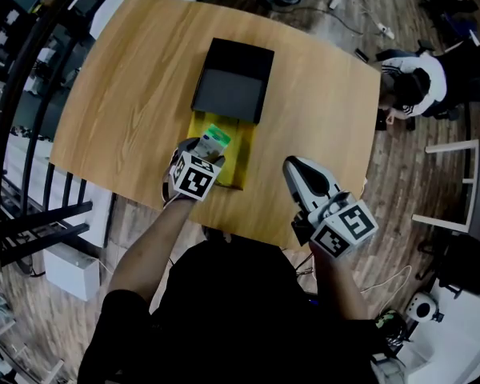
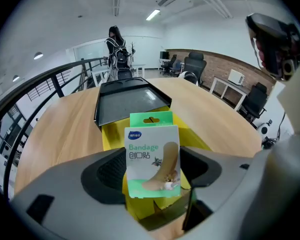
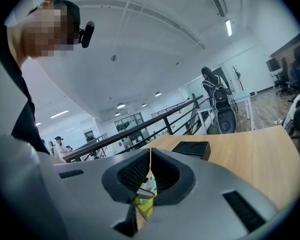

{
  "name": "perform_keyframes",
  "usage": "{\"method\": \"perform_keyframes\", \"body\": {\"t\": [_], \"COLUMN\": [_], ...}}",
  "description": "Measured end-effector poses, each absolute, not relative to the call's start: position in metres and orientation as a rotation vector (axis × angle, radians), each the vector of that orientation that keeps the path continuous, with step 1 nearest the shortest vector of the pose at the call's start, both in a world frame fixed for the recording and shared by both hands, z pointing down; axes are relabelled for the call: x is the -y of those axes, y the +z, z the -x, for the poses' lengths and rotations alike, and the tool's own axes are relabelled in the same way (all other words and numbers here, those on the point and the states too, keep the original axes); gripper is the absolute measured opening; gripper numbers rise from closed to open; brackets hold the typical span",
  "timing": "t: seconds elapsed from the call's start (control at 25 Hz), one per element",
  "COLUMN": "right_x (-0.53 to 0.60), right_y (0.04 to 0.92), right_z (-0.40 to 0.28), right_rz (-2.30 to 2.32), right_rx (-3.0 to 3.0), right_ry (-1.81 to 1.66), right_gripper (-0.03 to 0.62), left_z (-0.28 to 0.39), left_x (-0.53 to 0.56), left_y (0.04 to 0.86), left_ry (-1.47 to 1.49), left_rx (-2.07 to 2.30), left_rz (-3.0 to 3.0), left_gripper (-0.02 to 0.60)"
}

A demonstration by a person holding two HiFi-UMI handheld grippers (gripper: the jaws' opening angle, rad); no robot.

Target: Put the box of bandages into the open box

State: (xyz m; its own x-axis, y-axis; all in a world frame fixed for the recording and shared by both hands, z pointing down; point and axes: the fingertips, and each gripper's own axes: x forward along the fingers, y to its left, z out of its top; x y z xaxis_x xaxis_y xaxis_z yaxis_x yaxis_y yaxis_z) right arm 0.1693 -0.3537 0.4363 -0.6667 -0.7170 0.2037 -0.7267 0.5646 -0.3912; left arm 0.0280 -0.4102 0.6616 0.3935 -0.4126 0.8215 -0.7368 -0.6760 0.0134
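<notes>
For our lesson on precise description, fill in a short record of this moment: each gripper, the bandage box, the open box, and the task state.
left gripper: fingers shut on the bandage box
bandage box: held over the yellow open box, printed front facing the left gripper's camera
yellow open box: on the wooden table, with a black lid at its far end
right gripper: fingers together, holding nothing, to the right of the open box
task state: bandage box not yet released

Open yellow box on wooden table
</notes>
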Motion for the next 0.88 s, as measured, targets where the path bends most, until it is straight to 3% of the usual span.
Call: {"method": "perform_keyframes", "body": {"t": [0.4,0.88], "right_x": [0.35,0.344], "right_y": [0.436,0.424], "right_z": [-0.176,-0.158], "right_rz": [-1.274,-1.237], "right_rx": [2.753,2.785], "right_ry": [0.697,0.64], "right_gripper": [0.037,0.037], "left_z": [-0.033,-0.004], "left_x": [0.412,0.422], "left_y": [0.681,0.626], "left_ry": [1.256,1.015], "left_rx": [0.944,1.096], "left_rz": [-2.248,-2.286], "left_gripper": [0.342,0.33]}}
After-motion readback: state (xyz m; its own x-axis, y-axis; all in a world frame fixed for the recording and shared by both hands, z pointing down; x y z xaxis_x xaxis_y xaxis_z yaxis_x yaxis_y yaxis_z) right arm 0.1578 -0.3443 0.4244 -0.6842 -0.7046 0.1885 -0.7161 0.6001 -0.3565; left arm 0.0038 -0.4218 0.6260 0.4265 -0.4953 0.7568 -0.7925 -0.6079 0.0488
